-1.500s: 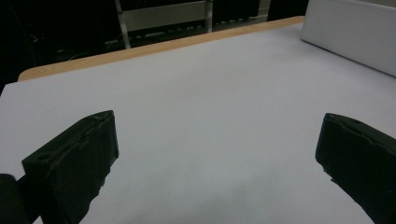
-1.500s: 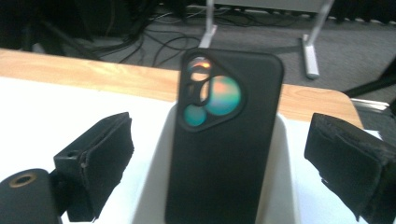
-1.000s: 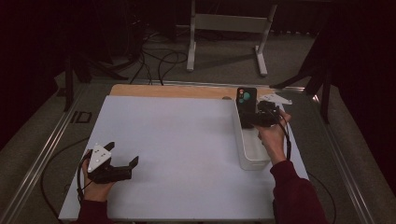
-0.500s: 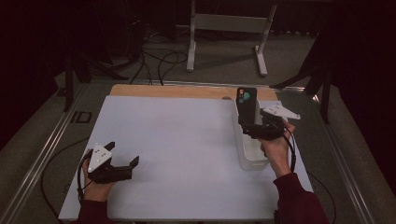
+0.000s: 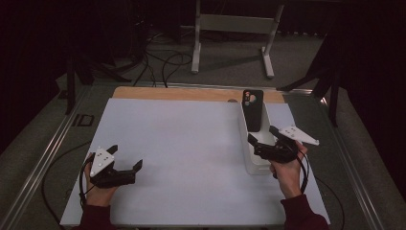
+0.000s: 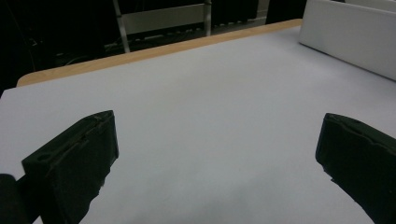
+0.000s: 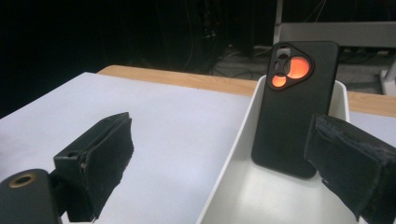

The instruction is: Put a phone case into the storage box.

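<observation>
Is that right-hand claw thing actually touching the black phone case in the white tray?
Apart. In the right gripper view the open right gripper has bare tray floor between it and the upright phone case.

White tray (image 6: pixel 348 37) is cut off by frame edge.

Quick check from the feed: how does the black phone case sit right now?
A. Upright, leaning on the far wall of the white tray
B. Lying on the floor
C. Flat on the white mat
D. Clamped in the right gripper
A: the black phone case stands upright at the far end of the white rectangular tray, with the open right gripper short of it.
</observation>
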Motion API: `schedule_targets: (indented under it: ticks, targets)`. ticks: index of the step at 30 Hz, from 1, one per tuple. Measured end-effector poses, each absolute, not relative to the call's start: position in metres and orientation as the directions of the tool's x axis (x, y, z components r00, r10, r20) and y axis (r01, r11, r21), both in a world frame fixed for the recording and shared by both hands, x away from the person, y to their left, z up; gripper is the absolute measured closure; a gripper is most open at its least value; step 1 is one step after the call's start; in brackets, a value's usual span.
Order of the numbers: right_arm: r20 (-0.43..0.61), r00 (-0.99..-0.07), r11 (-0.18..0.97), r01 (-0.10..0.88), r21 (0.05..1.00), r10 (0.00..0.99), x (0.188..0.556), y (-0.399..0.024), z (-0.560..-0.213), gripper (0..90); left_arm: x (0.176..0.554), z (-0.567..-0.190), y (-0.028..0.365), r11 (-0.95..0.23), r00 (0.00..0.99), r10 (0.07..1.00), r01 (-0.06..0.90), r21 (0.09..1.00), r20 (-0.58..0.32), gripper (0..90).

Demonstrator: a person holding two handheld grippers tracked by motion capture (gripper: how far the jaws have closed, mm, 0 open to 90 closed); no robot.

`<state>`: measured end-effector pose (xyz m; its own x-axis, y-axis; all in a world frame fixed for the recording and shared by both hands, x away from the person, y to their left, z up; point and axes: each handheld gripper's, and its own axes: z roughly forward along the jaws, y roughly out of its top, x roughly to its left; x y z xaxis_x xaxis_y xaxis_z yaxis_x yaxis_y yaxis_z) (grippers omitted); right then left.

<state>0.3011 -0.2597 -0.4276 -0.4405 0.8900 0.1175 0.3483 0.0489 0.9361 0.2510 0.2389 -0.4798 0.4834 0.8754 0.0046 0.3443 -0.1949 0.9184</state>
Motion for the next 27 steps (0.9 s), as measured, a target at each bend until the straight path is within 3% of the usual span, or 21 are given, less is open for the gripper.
schedule_targets:
  ticks: [11,27]
  targets:
    - [0.106,-0.474,0.046,0.298,0.953,0.874,0.270,-0.262,-0.446,7.4,0.250,-0.479,0.237,-0.195,0.500,0.866,0.333,0.923,0.003,0.0]
    - [0.067,-0.507,0.067,0.240,0.968,0.859,0.252,-0.270,-0.461,7.5,0.248,-0.479,0.237,-0.199,0.514,0.857,0.318,0.927,0.008,0.0]
